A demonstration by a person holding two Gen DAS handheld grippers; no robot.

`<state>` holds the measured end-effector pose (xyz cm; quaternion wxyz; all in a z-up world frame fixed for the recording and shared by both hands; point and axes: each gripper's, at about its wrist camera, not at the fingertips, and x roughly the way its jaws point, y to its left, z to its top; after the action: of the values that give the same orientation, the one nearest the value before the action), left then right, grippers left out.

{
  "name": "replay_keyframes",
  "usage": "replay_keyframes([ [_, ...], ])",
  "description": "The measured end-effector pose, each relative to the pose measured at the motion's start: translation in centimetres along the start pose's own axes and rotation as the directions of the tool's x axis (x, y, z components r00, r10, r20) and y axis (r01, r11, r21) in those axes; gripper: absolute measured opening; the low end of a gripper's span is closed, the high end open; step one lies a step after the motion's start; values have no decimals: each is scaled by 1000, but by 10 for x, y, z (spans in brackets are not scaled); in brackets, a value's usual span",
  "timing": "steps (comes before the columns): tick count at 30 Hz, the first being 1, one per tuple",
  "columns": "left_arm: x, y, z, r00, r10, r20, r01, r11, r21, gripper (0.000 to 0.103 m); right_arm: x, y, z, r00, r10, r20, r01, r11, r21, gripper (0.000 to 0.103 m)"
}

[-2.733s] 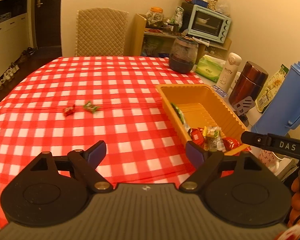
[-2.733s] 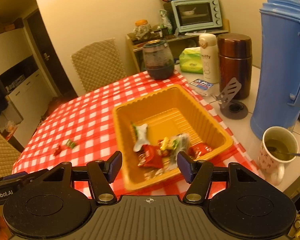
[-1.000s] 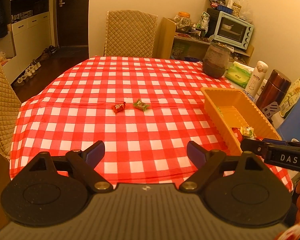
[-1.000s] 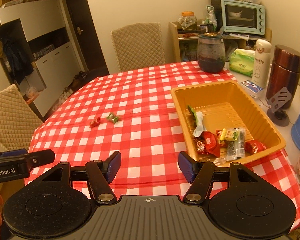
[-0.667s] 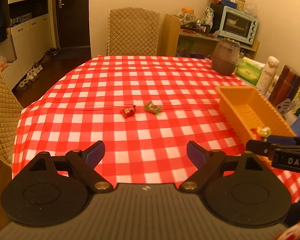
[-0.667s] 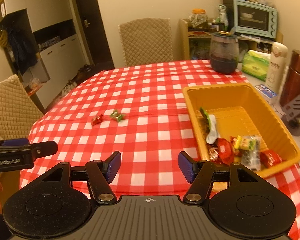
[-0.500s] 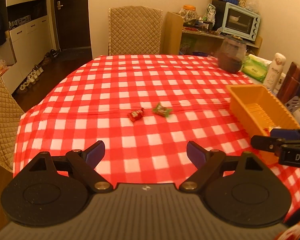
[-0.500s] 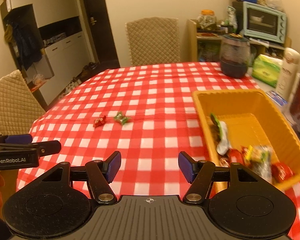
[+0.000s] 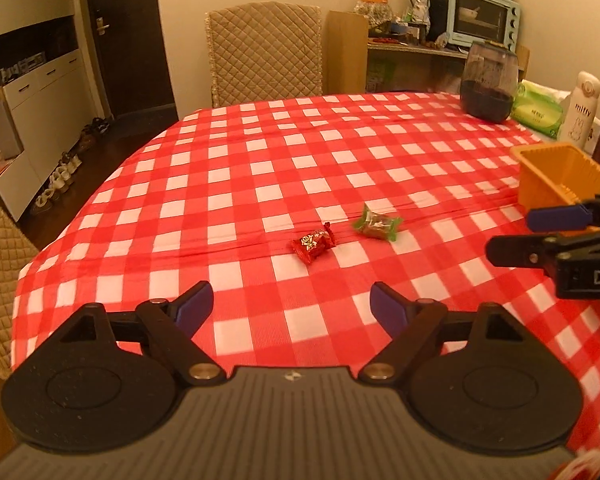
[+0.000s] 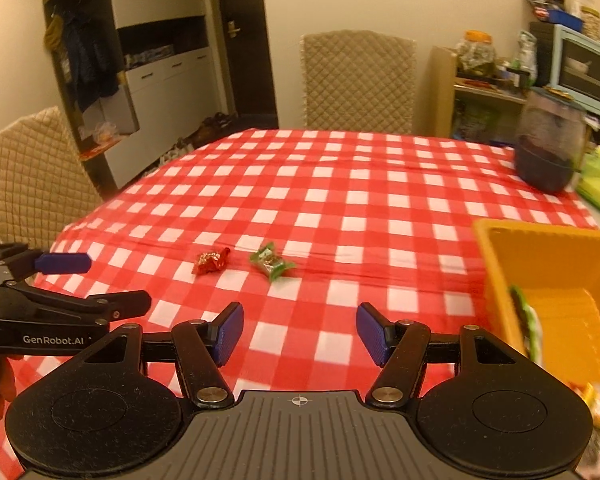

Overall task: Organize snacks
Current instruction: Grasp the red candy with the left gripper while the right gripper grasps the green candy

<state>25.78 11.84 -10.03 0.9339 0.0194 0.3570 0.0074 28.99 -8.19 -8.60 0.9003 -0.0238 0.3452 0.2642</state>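
A red candy [image 9: 314, 242] and a green candy [image 9: 377, 223] lie just apart, mid-table on the checked cloth [image 9: 260, 168] (along a crease). The orange tray [image 10: 556, 276] near the right edge holds other snacks. The left gripper [image 9: 290, 306] stands wide with nothing between its jaws, which have just been closing a little. The right gripper [image 10: 299, 334] is partly open, also empty. Both are above the near edge.

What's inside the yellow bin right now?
In the right wrist view, the yellow bin shows a green-and-white packet against its near wall and blurred wrappers at the frame's edge. The rest is cut off.
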Motion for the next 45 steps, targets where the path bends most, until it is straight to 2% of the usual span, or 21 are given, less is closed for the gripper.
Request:
replay_keyframes([
  [13,62,17,14,999,-37,-8,37,999,4,72,79,-5,10,999,47,0,-47,995,-93,62],
  [16,70,17,15,999,-49,-14,49,999,18,68,92,-4,13,998,56,3,-55,992,-116,53],
  [23,78,12,14,998,-54,-10,54,997,60,67,122,7,16,998,69,-5,-69,979,-190,49],
  [26,82,11,15,998,-60,-6,61,996,69,64,131,10,15,998,67,-8,-67,975,-212,42],
  [32,91,9,17,998,-64,-2,64,995,83,59,139,13,14,997,78,-14,-79,969,-233,26],
  [36,95,6,20,996,-86,20,83,990,113,57,137,10,15,997,75,-20,-78,974,-212,22],
  [38,98,3,22,995,-100,20,96,987,131,44,134,5,17,998,60,-19,-62,983,-175,22],
  [40,100,1,22,994,-104,20,100,986,132,39,131,-2,19,999,44,-15,-45,990,-136,22],
  [44,100,-4,22,993,-114,16,111,985,131,19,122,-13,22,1000,20,-1,-20,996,-92,22],
  [45,99,-5,22,993,-115,14,112,985,132,16,120,-14,22,1000,16,0,-16,996,-85,22],
])
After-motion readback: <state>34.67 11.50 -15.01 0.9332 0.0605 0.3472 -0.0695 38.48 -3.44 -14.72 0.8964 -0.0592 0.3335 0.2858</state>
